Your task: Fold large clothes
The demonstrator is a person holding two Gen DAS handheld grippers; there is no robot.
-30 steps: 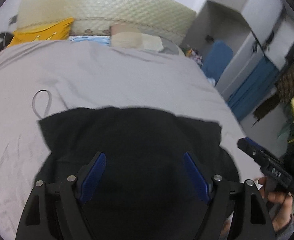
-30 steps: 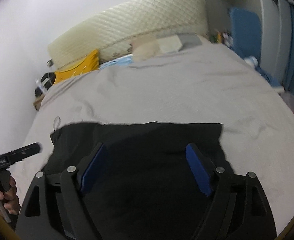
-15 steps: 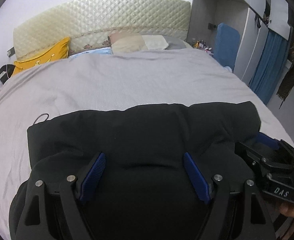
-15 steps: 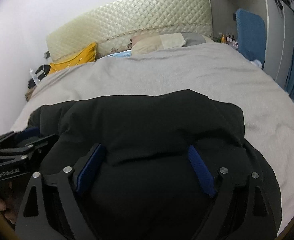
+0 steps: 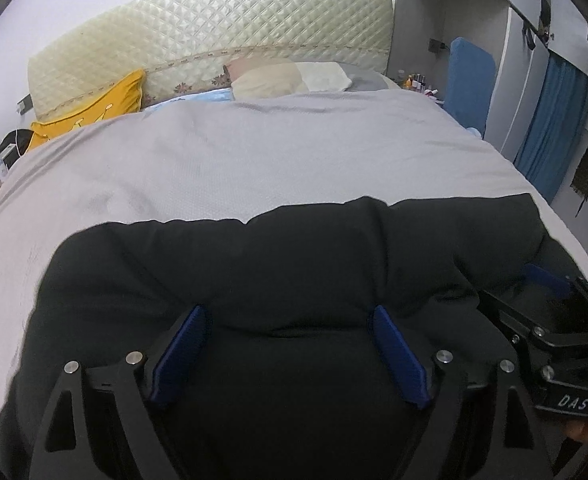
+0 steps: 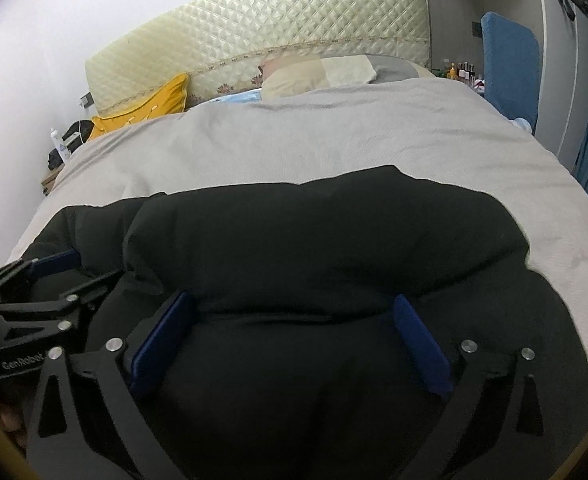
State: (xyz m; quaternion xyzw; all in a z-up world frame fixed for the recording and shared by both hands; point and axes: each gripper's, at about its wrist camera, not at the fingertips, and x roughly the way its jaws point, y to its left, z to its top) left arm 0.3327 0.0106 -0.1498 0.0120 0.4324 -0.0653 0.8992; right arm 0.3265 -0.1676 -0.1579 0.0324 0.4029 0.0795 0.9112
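We see the black garment [image 5: 294,272] bunched on the grey bed [image 5: 254,160] from 6 to 12 o'clock of both grippers. The left gripper [image 5: 290,336] and right gripper [image 6: 294,320] have blue pads spread wide, cloth seemingly draped between them, unclamped. We judge it soft, thick and limp; take it at the far hem corners.

a home bedroom: bed [image 5: 254,160], quilted headboard [image 5: 214,40], pillows [image 5: 286,80], wardrobe [image 5: 513,80].

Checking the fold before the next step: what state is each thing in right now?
black garment: bunched in a thick roll on the bed, not flat.
left gripper: jaws wide apart, cloth bulging between them.
right gripper: jaws wide apart, cloth between them.
grey bedspread: spread out, lightly wrinkled.
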